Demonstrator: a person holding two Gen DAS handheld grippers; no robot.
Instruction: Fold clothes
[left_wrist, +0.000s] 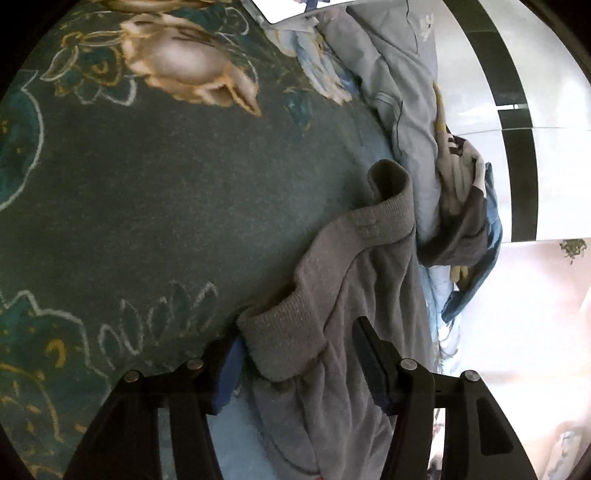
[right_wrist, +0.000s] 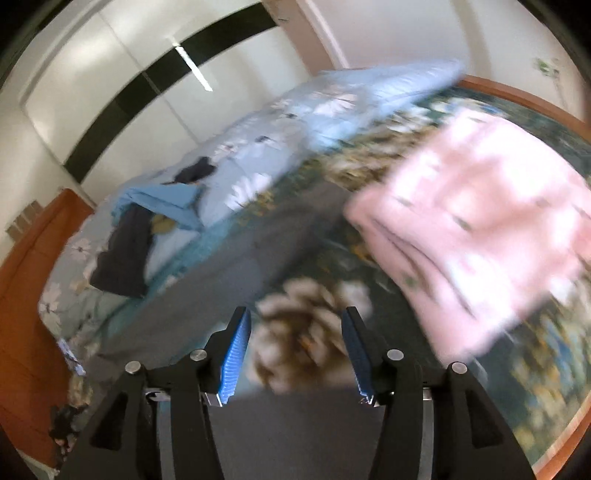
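A grey knit garment (left_wrist: 332, 302) with ribbed cuffs lies on the dark green flowered bedspread (left_wrist: 166, 206). My left gripper (left_wrist: 295, 350) is open, its jaws either side of a ribbed cuff (left_wrist: 284, 339) of the garment. In the blurred right wrist view my right gripper (right_wrist: 295, 332) is open and empty above the bedspread (right_wrist: 303, 354). A folded pink garment (right_wrist: 476, 236) lies to its right. A grey garment (right_wrist: 229, 273) is spread to the left of my right gripper.
A light blue flowered duvet (left_wrist: 402, 122) is heaped along the bed's far side, with a dark garment (right_wrist: 125, 254) and a blue cloth (right_wrist: 166, 199) on it. White wardrobe doors with a black stripe (right_wrist: 122, 103) stand behind. An orange wooden bed frame (right_wrist: 29, 295) borders the bed.
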